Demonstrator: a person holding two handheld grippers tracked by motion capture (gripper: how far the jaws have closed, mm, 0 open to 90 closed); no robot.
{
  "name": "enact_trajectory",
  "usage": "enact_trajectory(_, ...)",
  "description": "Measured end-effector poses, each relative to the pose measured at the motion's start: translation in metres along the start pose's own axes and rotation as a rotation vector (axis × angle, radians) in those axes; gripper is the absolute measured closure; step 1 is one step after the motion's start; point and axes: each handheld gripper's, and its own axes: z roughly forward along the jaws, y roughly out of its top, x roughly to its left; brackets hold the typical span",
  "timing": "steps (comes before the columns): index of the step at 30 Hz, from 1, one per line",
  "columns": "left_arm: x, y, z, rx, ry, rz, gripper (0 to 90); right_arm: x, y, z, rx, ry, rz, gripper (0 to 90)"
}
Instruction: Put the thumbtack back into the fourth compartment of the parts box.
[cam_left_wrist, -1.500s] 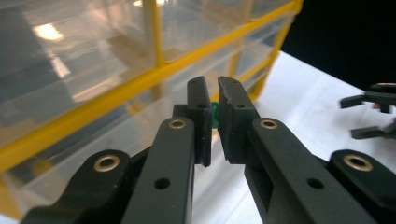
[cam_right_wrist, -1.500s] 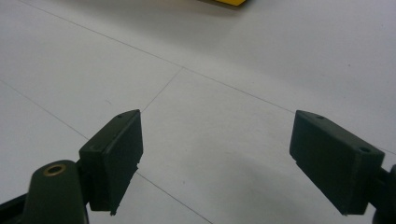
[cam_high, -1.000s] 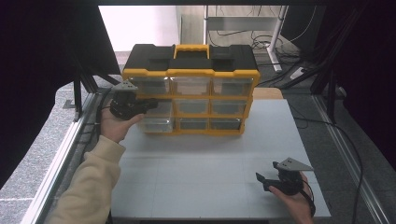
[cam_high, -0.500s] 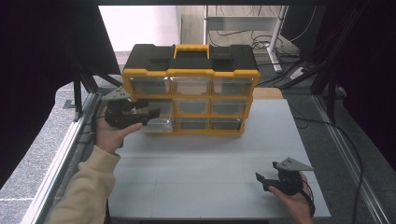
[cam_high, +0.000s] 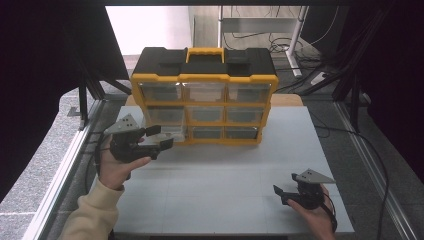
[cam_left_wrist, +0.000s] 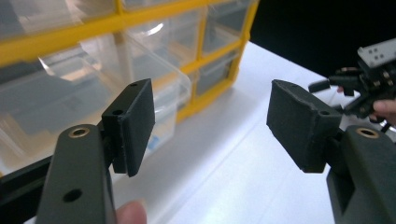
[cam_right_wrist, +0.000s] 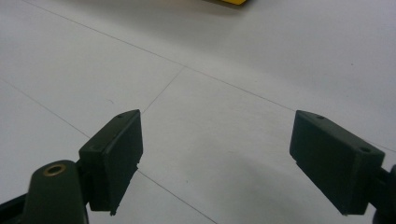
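- On the white table (cam_high: 225, 195), toward its far edge, stands a yellow organizer cabinet (cam_high: 204, 77) with a black top, a yellow carry handle and three rows of clear drawers.
- At the cabinet's lower left corner one clear drawer (cam_high: 167, 133) sticks out of its slot toward the person; the other drawers sit flush with the yellow frame.
- Seen from the left gripper view, the pulled-out drawer (cam_left_wrist: 93, 88) lies behind and beside the left jaw, with its rounded front corner just past that jaw's pad; nothing lies between the two pads, only bare table.
- Just in front of that drawer, the left gripper (cam_high: 161, 143) is held level in the person's hand, tips pointing right. Its jaws have just been opening and now stand wide apart, holding nothing; from above the upper tip looks just beside the drawer's front, but whether it touches cannot be told.
- Near the table's front right corner, the right gripper (cam_high: 281, 192) rests low in the other hand, well apart from the cabinet and the drawer.
- Its own view shows both pads spread wide over plain white tabletop, gripping nothing.
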Motion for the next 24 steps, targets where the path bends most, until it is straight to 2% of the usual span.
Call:
enact_trajectory(4, -0.007, -0.016, -0.001, 0.015, 0.006, 0.0, 31.8, -0.001, 0.0, 0.001, -0.002, 0.003, 0.002, 17.5)
enact_trajectory(9, -0.011, -0.037, 0.002, 0.042, 0.033, 0.004, 31.1, 0.001, 0.0, 0.002, 0.0, 0.008, 0.001, 17.5)
enact_trajectory(15, -0.006, -0.07, 0.015, 0.096, 0.048, -0.018, 30.3, 0.001, 0.0, 0.002, -0.001, 0.006, 0.002, 17.5)
enact_trajectory(18, -0.003, -0.088, 0.024, 0.148, 0.085, -0.002, 29.4, 0.001, 0.001, 0.002, 0.0, 0.008, 0.001, 17.5)
enact_trajectory(21, 0.002, -0.105, 0.03, 0.168, 0.092, -0.026, 29.0, 0.001, 0.0, 0.002, 0.0, 0.007, 0.002, 17.5)
enact_trajectory(24, 0.006, -0.114, 0.032, 0.192, 0.114, -0.032, 28.7, 0.0, 0.0, 0.003, 0.001, 0.007, 0.003, 17.5)
